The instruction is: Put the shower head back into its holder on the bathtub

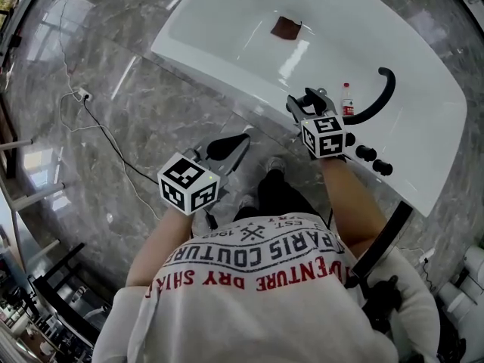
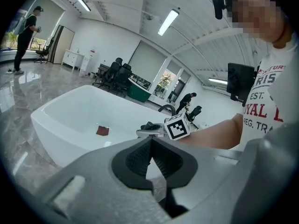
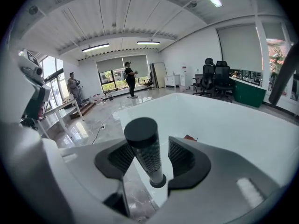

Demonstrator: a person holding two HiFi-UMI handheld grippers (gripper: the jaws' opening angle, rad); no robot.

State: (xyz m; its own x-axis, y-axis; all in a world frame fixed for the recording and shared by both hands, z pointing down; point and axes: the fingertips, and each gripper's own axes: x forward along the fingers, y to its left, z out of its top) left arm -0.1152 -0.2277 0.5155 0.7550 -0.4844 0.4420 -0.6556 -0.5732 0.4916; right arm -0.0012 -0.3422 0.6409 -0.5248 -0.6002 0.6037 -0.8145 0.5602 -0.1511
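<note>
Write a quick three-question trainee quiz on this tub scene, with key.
1. True or false: the left gripper is shut and empty.
2. What stands between the jaws of the right gripper? A) a bottle B) the shower head C) a cup
3. What lies on the floor of the tub?
Key: 1 true. 2 B; the jaws stand apart around its black handle. 3 a small brown patch.
</note>
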